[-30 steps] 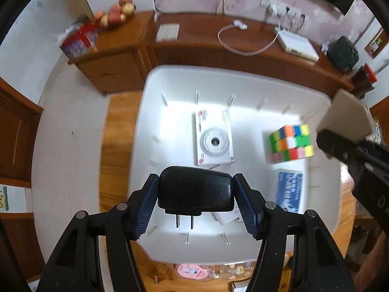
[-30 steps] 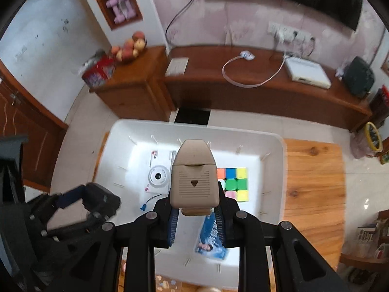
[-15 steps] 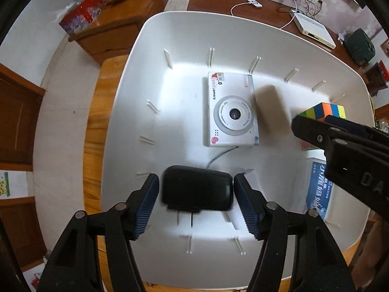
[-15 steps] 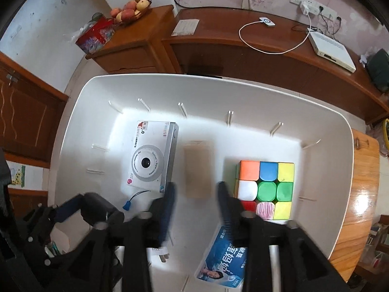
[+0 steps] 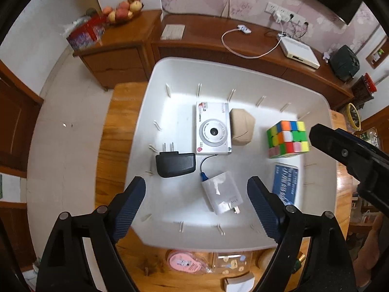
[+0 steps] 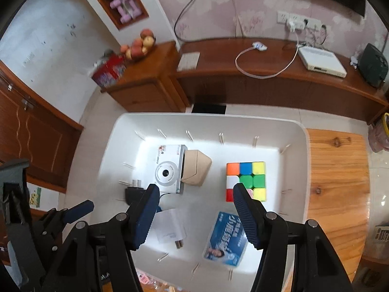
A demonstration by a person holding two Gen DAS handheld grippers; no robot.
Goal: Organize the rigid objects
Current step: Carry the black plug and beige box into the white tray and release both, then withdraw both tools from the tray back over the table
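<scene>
A white bin [image 5: 243,70] [image 6: 126,121] sits on a wooden table. In it lie a black plug adapter [image 5: 175,163] [image 6: 131,194], a white camera [image 5: 212,131] [image 6: 170,170], a tan box [image 5: 242,127] [image 6: 195,168], a colour cube [image 5: 287,138] [image 6: 245,177], a white charger [image 5: 225,196] [image 6: 170,228] and a blue card [image 5: 284,186] [image 6: 226,238]. My left gripper [image 5: 197,206] is open and empty above the bin's near side. My right gripper [image 6: 197,216] is open and empty above the bin.
The wooden table [image 5: 109,146] [image 6: 338,175] shows on both sides of the bin. Small packets [image 5: 184,262] lie at its near edge. A low wooden cabinet [image 5: 218,46] with cables, a white device and fruit stands behind.
My left gripper let go of the black adapter, which now lies in the bin. My right gripper released the tan box beside the camera. Both grippers opened and pulled up and back.
</scene>
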